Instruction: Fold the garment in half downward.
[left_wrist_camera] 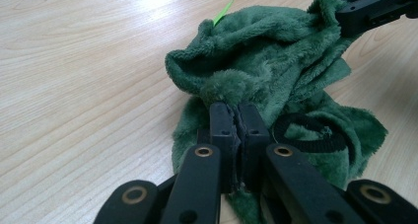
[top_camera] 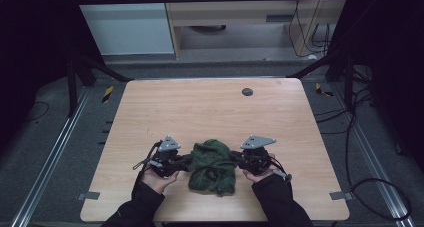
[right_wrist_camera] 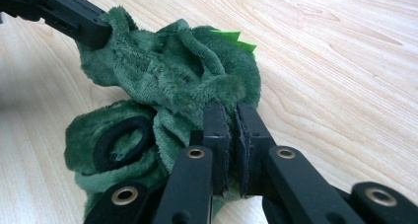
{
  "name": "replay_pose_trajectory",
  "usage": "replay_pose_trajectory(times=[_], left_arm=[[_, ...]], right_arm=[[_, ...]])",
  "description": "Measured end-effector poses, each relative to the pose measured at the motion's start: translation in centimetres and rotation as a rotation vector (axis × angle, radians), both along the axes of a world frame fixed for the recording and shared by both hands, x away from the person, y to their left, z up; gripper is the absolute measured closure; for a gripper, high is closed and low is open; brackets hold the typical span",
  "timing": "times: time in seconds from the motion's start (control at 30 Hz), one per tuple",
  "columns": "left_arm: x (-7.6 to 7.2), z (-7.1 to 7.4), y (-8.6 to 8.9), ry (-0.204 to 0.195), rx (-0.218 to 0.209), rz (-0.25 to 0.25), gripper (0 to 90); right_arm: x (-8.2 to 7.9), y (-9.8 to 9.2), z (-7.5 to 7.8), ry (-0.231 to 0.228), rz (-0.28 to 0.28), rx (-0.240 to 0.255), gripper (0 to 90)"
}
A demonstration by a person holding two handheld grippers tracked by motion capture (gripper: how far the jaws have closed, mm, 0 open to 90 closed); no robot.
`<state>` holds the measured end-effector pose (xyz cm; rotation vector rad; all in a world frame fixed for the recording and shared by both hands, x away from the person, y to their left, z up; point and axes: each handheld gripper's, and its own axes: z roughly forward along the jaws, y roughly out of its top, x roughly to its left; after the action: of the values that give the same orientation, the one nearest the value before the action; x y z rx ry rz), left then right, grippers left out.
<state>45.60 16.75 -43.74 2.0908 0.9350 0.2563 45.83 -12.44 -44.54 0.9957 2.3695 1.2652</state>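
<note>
Two dark-sleeved forearms reach in over the near edge of the table point(top_camera: 210, 107), each hand working a gripper. Between them sits a crumpled green fleece garment point(top_camera: 214, 166), bunched up near the table's front edge, a black ring point(left_wrist_camera: 309, 132) sewn on it and a bright green bit of felt point(right_wrist_camera: 235, 38) poking out. Left gripper point(left_wrist_camera: 235, 116) is pinched tight on a fold at one side; right gripper point(right_wrist_camera: 230, 120) is clamped on a fold at the other. Farther back on the wood lies a small dark disc point(top_camera: 247, 92).
</note>
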Motion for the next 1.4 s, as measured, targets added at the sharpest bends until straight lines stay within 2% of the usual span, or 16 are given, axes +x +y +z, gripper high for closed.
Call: replay_pose_trajectory(times=[0.17, 0.47, 0.83, 1.13, 1.4], left_arm=[[-0.5, -0.1, 0.0, 0.004, 0.003, 0.0, 87.6], [-1.4, -1.0, -0.2, 0.042, 0.007, 0.016, 87.6], [-2.4, -1.5, 0.0, 0.067, 0.022, -0.008, 87.6], [-2.9, -2.3, 0.1, 0.105, 0.037, -0.016, 87.7], [-3.1, -2.9, -0.2, 0.122, 0.054, -0.031, 87.6]], right_arm=[[-0.6, -0.1, -0.2, 0.005, 0.014, 0.004, 84.3], [-1.6, 0.0, -0.8, 0.032, 0.03, 0.007, 83.3], [-2.6, -0.1, -1.5, 0.062, 0.039, 0.006, 82.1], [-3.1, -0.3, -2.2, 0.093, 0.043, 0.005, 82.1], [-3.2, 0.0, -3.2, 0.132, 0.043, -0.018, 82.2]])
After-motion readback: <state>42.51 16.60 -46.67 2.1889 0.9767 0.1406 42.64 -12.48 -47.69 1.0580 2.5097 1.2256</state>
